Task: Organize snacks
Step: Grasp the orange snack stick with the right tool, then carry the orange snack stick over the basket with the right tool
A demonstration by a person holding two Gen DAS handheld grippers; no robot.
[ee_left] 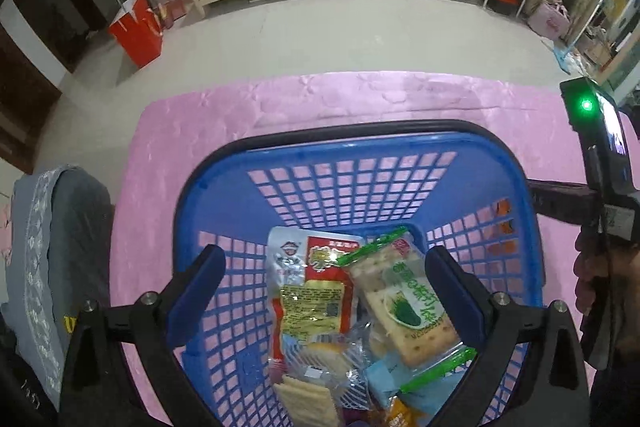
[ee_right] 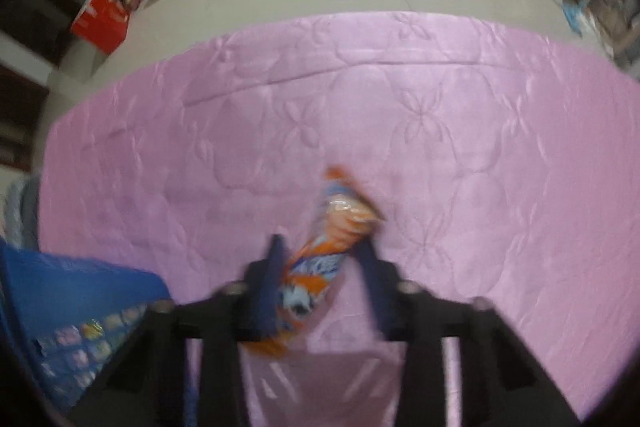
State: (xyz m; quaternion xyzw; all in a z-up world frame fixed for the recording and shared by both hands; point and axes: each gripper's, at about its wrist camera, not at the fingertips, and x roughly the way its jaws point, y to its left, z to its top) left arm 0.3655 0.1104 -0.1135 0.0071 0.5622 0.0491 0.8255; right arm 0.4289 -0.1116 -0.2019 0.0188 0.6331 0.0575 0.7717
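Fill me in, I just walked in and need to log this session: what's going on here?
A person with a gripper in each hand is sorting snacks on a pink quilted cloth. The left gripper hangs open over a blue plastic lattice basket holding cracker packets and other wrapped snacks. The right gripper, beside the basket, has an orange-and-blue snack packet between its fingers; the picture is blurred, so the grip is unclear.

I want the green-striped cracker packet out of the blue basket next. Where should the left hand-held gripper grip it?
Grip the green-striped cracker packet across its two long edges near the middle, coming straight down from above. It lies flat on top of the other snacks in the blue basket, between the open fingers of the left hand-held gripper.
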